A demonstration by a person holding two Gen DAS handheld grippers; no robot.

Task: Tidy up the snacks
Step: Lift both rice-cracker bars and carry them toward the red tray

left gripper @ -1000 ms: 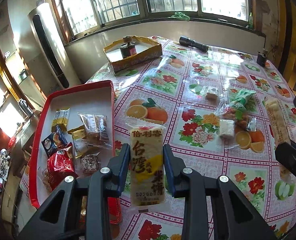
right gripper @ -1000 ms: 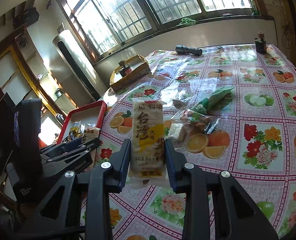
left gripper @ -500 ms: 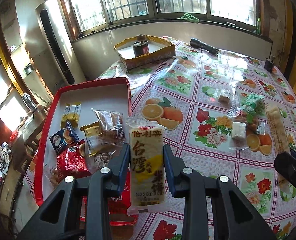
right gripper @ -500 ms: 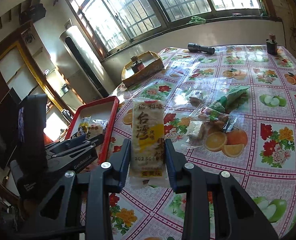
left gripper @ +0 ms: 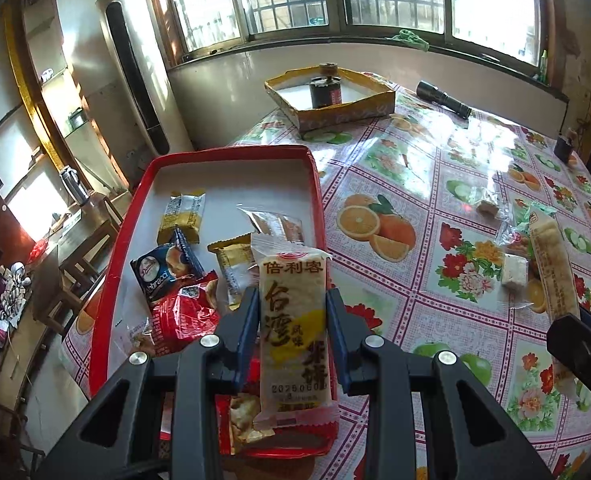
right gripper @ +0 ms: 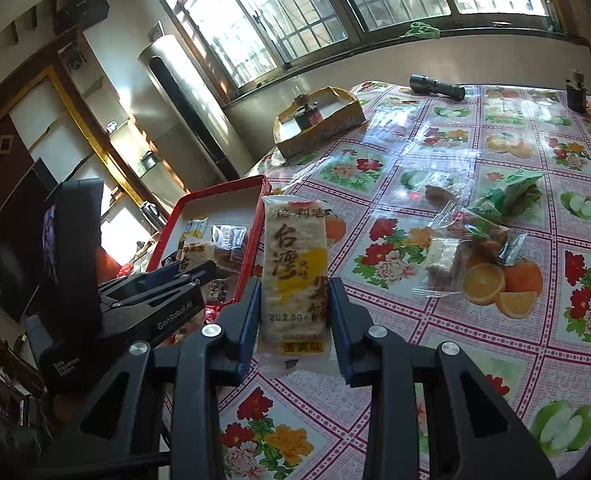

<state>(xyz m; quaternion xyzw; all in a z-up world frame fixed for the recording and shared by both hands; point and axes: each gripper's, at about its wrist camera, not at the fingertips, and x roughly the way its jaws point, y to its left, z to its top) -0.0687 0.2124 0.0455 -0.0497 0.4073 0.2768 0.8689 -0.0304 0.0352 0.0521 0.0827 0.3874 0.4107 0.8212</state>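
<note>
- Here, my left gripper (left gripper: 293, 318) clamped a rice cracker pack (left gripper: 294, 322) above the red tray (left gripper: 133, 216) at the tabletop's left edge.
- My right gripper (right gripper: 295, 316) gripped a second cracker pack (right gripper: 295, 276) over the tabletop (right gripper: 475, 340).

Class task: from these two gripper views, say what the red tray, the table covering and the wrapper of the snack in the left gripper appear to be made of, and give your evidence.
Red tray: probably moulded plastic, with a smooth rim of even colour.
Table covering: likely glossy vinyl or oilcloth; the window glare reflects off the printed fruit.
Rice cracker pack in the left gripper: thin plastic film, with crimped ends and the contents showing through.
</note>
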